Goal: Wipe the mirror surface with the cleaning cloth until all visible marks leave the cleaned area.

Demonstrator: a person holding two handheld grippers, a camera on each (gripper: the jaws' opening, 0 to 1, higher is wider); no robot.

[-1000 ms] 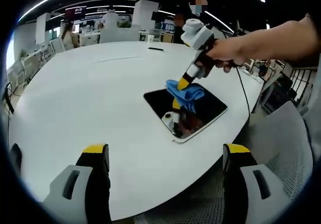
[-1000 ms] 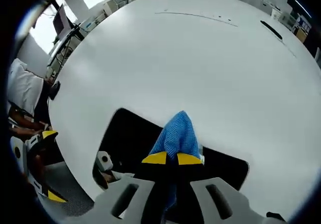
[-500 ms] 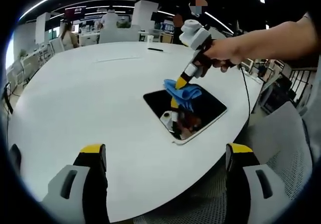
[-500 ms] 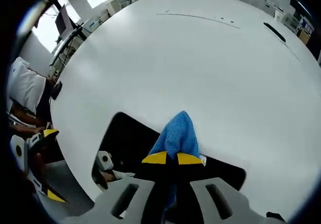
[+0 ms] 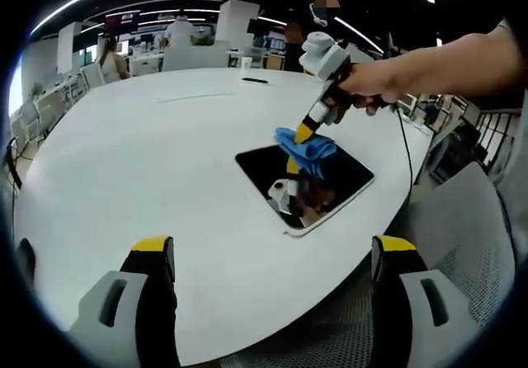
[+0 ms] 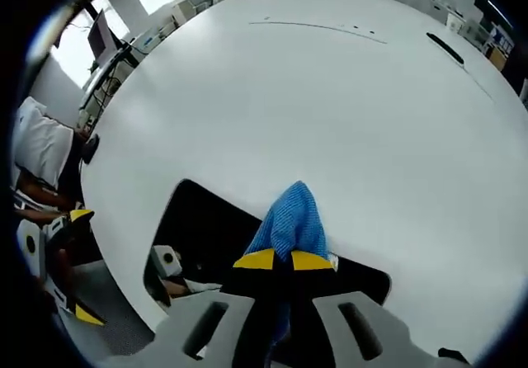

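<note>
A rectangular mirror (image 5: 326,195) with a pale rim lies flat on the white table (image 5: 148,162), near its right edge. A blue cleaning cloth (image 5: 307,151) rests bunched on the mirror's far part. My right gripper (image 5: 302,135), held by a hand, is shut on the cloth and presses it onto the glass. In the right gripper view the cloth (image 6: 290,224) rises between the closed yellow-tipped jaws of my right gripper (image 6: 284,260) over the dark mirror (image 6: 206,236). My left gripper (image 5: 272,248) hovers open over the table's near edge, well short of the mirror.
The broad white table (image 6: 330,112) stretches far behind the mirror, with a thin dark object (image 5: 255,80) near its back. A grey mesh chair (image 5: 470,244) stands at the right. Desks and people fill the office beyond.
My right gripper has slid the cloth slightly back and forth across the mirror's far part. My left gripper has stayed still.
</note>
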